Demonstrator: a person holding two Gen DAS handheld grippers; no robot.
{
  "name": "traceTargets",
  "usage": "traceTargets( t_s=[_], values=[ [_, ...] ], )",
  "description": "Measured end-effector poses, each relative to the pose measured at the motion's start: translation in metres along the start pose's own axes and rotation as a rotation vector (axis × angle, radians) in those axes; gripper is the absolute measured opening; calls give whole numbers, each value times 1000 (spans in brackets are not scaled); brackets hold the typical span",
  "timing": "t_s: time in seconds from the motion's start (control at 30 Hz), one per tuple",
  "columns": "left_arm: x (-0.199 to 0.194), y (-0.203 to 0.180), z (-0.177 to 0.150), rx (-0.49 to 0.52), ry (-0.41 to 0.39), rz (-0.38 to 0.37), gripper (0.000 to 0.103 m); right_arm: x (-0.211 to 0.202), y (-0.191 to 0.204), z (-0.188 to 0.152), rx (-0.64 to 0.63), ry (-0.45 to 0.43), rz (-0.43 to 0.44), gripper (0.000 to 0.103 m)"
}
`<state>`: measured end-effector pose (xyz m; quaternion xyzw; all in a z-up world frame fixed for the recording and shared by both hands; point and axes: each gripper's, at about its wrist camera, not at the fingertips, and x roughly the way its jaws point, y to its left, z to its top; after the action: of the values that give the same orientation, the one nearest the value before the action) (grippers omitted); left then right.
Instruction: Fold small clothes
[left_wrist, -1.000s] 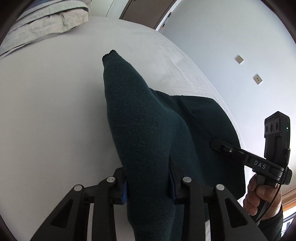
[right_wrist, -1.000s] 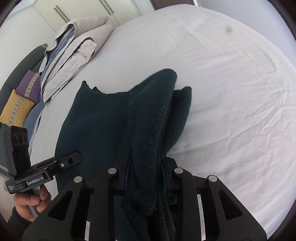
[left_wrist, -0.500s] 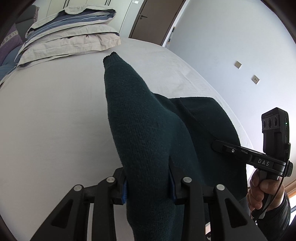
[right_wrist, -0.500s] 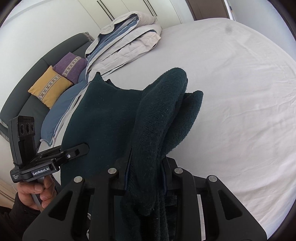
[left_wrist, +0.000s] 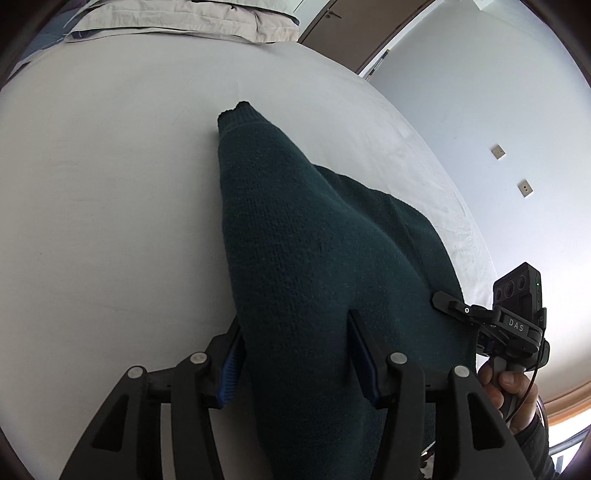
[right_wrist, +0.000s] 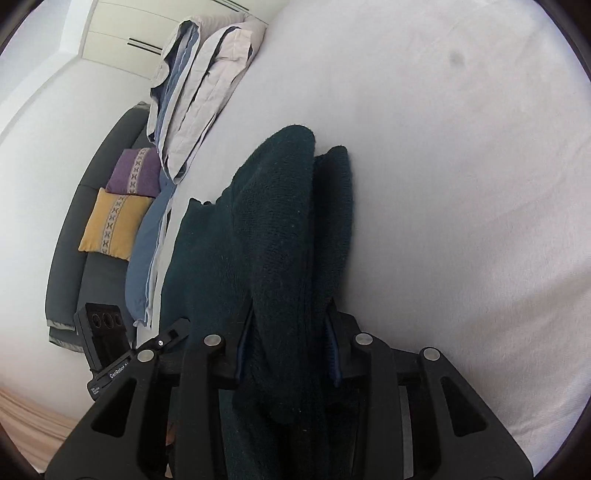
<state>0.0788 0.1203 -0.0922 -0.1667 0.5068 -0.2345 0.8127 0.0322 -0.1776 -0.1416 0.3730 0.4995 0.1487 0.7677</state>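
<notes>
Two sets of tongs had just been opening around a dark green knit sweater (left_wrist: 317, 258) laid on the white bed (left_wrist: 110, 184); the left tongs (left_wrist: 295, 354) stood slack, the fabric between untouched pads; the right tongs (right_wrist: 288, 343) still looked closed on a thick fold; smoothing and further folds seemingly remained.
</notes>
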Motion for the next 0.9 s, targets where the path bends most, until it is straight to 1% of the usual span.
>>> traceTargets(
  t_s=[0.03, 0.07, 0.13, 0.17, 0.2, 0.27, 0.33, 0.4, 0.47, 0.5, 0.53, 0.57, 0.6, 0.67, 0.7, 0.73, 0.77, 0.83, 0.9],
  values=[
    [-2, -1, -1, -5, -3, 1, 56, -5, 5, 0, -12, -10, -34, 35],
    [-4, -1, -2, -10, -7, 6, 57, -11, 10, -1, -24, -32, -67, 40],
    [-12, 1, -5, -26, -24, 21, 58, -35, 14, -2, -39, -82, -113, 41],
    [-18, 1, -7, -35, -39, 27, 58, -46, 16, -3, -35, -106, -122, 41],
    [-25, 2, -10, -43, -59, 40, 58, -60, 17, -6, -33, -129, -114, 41],
    [-43, 2, -15, -44, -113, 67, 56, -92, 23, -8, -47, -162, -57, 41],
    [-62, -4, -21, -29, -177, 81, 56, -111, 39, -15, -84, -166, 17, 41],
    [-75, -15, -27, 2, -217, 49, 56, -111, 58, -26, -129, -135, 111, 41],
    [-80, -32, -35, 50, -227, 29, 56, -102, 74, -30, -152, -80, 180, 41],
    [-79, -41, -41, 92, -225, 24, 56, -97, 76, -37, -150, -57, 199, 41],
    [-75, -51, -45, 135, -217, 27, 56, -88, 81, -44, -152, -35, 199, 41],
    [-69, -57, -50, 167, -207, 39, 56, -80, 78, -48, -145, -19, 181, 41],
    [-60, -62, -53, 180, -187, 46, 56, -72, 71, -51, -122, 1, 154, 41],
    [-46, -57, -58, 158, -155, 37, 56, -52, 48, -57, -57, 36, 99, 40],
    [-42, -54, -60, 148, -148, 33, 55, -45, 37, -57, -39, 37, 110, 38],
    [-40, -51, -62, 148, -149, 33, 54, -43, 28, -58, -23, 28, 150, 38],
    [-41, -51, -66, 161, -158, 36, 54, -46, 22, -60, -10, 18, 167, 38],
    [-40, -55, -72, 196, -163, 55, 54, -48, 14, -61, -7, 9, 172, 38],
    [-43, -54, -79, 202, -164, 61, 54, -56, 12, -64, -16, 4, 165, 38]
  ],
)
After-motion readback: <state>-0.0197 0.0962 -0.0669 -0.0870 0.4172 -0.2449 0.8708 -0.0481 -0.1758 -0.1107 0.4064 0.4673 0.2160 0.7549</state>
